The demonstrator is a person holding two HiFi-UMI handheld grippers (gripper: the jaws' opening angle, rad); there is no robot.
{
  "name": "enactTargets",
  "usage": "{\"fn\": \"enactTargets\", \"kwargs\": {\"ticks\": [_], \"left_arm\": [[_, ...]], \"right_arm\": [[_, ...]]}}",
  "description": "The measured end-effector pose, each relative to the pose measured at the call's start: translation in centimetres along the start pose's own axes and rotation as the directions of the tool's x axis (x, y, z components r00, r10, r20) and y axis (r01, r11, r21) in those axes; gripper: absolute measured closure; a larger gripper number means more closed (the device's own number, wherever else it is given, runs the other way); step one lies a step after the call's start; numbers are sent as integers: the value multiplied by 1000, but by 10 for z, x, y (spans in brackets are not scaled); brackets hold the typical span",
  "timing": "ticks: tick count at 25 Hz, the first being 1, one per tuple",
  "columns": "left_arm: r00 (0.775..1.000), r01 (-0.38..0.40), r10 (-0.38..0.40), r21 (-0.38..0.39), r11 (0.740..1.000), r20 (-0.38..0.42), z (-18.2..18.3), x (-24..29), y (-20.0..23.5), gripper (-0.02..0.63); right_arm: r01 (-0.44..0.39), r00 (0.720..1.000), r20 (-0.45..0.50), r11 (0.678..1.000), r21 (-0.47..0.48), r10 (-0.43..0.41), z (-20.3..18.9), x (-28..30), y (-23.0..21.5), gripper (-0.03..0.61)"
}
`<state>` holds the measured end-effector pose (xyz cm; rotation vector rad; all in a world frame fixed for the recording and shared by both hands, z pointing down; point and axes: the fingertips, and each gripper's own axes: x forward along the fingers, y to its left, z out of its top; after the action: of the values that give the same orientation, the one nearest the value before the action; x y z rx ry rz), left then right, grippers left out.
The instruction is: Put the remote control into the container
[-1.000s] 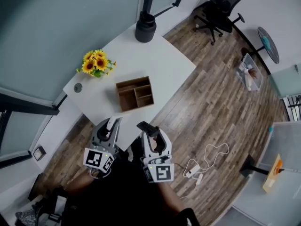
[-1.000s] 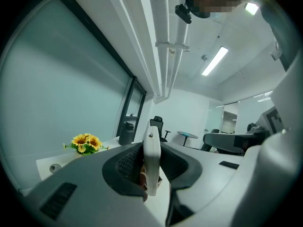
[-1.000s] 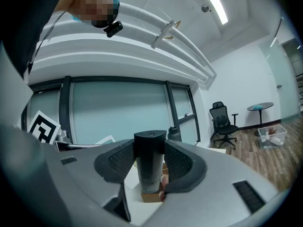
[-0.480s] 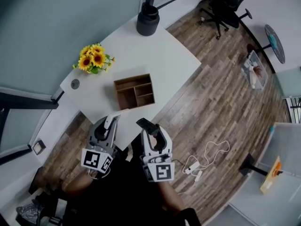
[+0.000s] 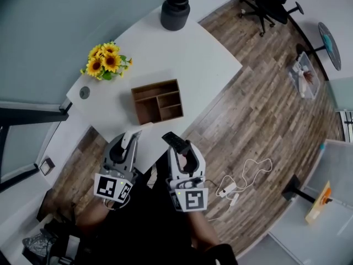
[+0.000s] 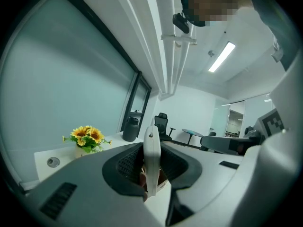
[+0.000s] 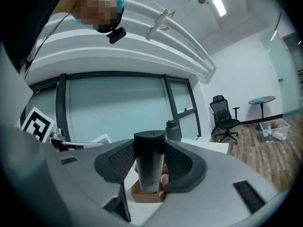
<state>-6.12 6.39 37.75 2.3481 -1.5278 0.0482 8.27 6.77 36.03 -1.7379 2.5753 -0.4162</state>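
Head view. We note the left gripper (image 5: pixel 128 146) clenched on a slim white remote control (image 5: pixel 131 138), only its tip clear of the jaws. The right gripper (image 5: pixel 177 148) clamps a black remote control (image 5: pixel 172 139), most of its length hidden by the gripper body. Both hang over the near corner of the white square table (image 5: pixel 204 65), and the corner itself is covered by them. The open wooden compartment container (image 5: pixel 158 100) sits on the table just beyond both remotes, apart from them. Around it we log:
- a bunch of yellow sunflowers (image 5: pixel 103 59) at the left edge
- a black cylindrical jug (image 5: pixel 175 10) at the far corner
- a black office chair (image 5: pixel 273 1) cut off by the top of the frame
- a white cable and power strip (image 5: pixel 234 187) on the wood floor

Left gripper view. The jaws press on the white remote (image 6: pixel 151 157), which we see edge-on and upright. It blocks nearly all of the container, of which we catch only a brown sliver (image 6: pixel 162 176). Sunflowers (image 6: pixel 85 137) and jug (image 6: pixel 130 127) stand beyond.

Right gripper view. The jaws are tight on the black remote (image 7: pixel 150 167), its end towards us. The container (image 7: pixel 142 194) shows beneath it, mostly covered. The jug (image 7: pixel 173 127) is partly hidden behind the jaw, and the chair (image 7: pixel 223 117) stands far right
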Motion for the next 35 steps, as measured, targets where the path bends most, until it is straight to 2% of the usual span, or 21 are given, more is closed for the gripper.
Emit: {"fn": "enactTargets", "kwargs": {"ticks": [11,35], "left_arm": [[999,-1,1,-15,1000,-36,-20,16,1,518],[997,-19,15,-54,998,-78,-37,52,9,518]], "right_arm": [[5,1000,-20,1000,9,-5,-20,16,-20,393],[1,997,-71,1000,17,0,-47,59,-50,393]]}}
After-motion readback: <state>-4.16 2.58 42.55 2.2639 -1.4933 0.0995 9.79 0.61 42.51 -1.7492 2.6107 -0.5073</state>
